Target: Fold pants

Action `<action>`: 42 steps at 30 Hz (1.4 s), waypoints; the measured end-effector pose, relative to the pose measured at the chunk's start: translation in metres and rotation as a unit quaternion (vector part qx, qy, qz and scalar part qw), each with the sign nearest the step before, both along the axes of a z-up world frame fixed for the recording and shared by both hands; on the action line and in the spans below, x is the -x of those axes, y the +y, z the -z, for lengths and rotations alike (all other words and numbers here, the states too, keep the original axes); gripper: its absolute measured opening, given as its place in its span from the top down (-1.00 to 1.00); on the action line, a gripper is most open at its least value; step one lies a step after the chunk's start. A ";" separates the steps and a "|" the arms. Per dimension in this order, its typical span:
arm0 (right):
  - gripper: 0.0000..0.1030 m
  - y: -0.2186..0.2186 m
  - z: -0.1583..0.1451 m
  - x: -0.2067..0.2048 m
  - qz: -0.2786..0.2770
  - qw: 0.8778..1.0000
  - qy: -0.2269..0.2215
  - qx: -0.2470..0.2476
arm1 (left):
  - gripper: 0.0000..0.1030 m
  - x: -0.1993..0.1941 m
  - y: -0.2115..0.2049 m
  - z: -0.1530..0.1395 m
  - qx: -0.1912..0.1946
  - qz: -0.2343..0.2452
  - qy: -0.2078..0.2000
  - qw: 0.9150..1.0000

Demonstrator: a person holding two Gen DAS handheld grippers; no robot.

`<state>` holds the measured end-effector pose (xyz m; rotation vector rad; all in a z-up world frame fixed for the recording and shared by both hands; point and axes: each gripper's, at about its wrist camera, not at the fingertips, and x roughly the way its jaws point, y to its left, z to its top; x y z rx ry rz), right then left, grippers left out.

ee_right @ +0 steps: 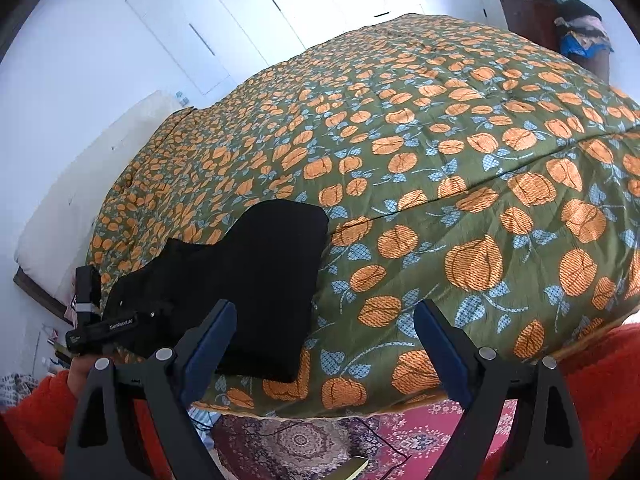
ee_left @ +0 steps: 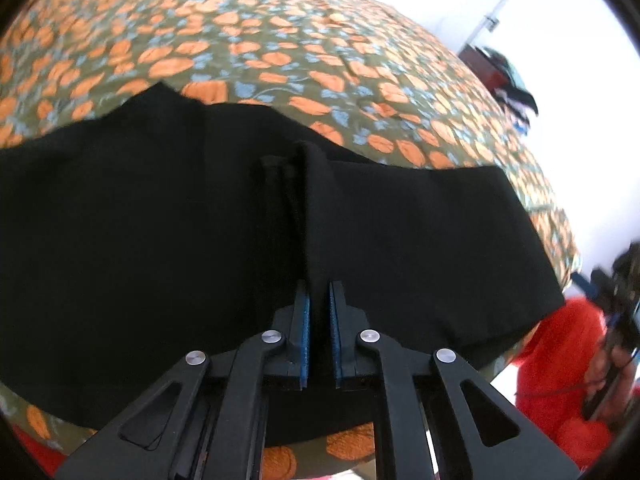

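Note:
Black pants (ee_left: 160, 240) lie folded on the bed's near edge, spread wide across the left wrist view. My left gripper (ee_left: 319, 292) is shut on a raised ridge of the black cloth, which runs up between its blue pads (ee_left: 305, 320). In the right wrist view the pants (ee_right: 256, 272) lie at the lower left, with the left gripper's black body (ee_right: 104, 324) resting at their left end. My right gripper (ee_right: 326, 308) stands open over the bedspread, to the right of the pants, with nothing between its fingers.
The bed has a green quilt (ee_right: 480, 160) with orange and blue print. A patterned rug (ee_right: 320, 440) lies below the bed's edge. A dark dresser with piled clothes (ee_right: 576, 28) stands at the far right. Red sleeves (ee_right: 600, 380) of the person frame the bottom corners.

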<state>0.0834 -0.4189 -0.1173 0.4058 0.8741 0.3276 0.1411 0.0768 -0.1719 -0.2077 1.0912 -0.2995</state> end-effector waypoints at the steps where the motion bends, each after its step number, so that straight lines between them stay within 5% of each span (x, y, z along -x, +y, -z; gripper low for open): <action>1: -0.74 -0.001 0.000 0.000 0.002 1.000 0.001 -0.002 | 0.73 -0.002 -0.002 0.003 -0.008 0.005 0.006 1.000; 5: -0.74 -0.001 0.001 -0.001 0.002 1.000 0.003 -0.005 | 0.62 -0.004 0.006 0.008 0.009 -0.014 0.017 1.000; 8: -0.74 -0.001 -0.001 0.001 -0.001 1.000 -0.002 -0.003 | 0.61 0.005 0.010 -0.007 -0.002 -0.021 -0.014 1.000; 11: -0.74 -0.003 0.000 0.001 0.001 1.000 0.000 -0.007 | 0.22 0.011 0.016 -0.020 -0.008 -0.025 -0.047 0.999; 16: -0.74 -0.004 0.004 -0.001 0.001 1.000 0.009 -0.013 | 0.23 -0.006 0.019 0.004 -0.011 -0.033 -0.009 0.999; 25: -0.74 -0.006 0.009 -0.003 0.006 1.000 0.019 -0.016 | 0.35 -0.005 0.013 0.008 -0.010 -0.014 -0.015 1.000; 29: -0.74 -0.003 0.012 -0.006 0.003 1.000 0.025 -0.015 | 0.13 -0.013 0.010 0.017 -0.002 -0.011 0.005 1.000; 31: -0.74 0.000 0.011 -0.006 -0.002 1.000 0.024 -0.012 | 0.30 -0.012 0.007 0.013 -0.006 -0.012 0.003 1.000; 32: -0.74 0.001 0.011 -0.006 -0.003 1.000 0.024 -0.011 | 0.75 -0.010 0.006 0.009 0.000 -0.009 0.000 1.000; 33: -0.74 0.001 0.011 -0.006 -0.003 1.000 0.022 -0.009 | 0.82 -0.007 0.007 0.002 0.014 -0.009 -0.003 1.000; 38: -0.74 -0.008 0.001 -0.001 0.018 1.000 0.003 -0.002 | 0.86 0.014 0.038 -0.052 0.064 -0.019 -0.052 0.996; 42: -0.74 -0.019 -0.016 -0.005 0.034 0.999 -0.014 -0.019 | 0.86 0.023 0.072 -0.055 0.042 -0.032 -0.058 0.997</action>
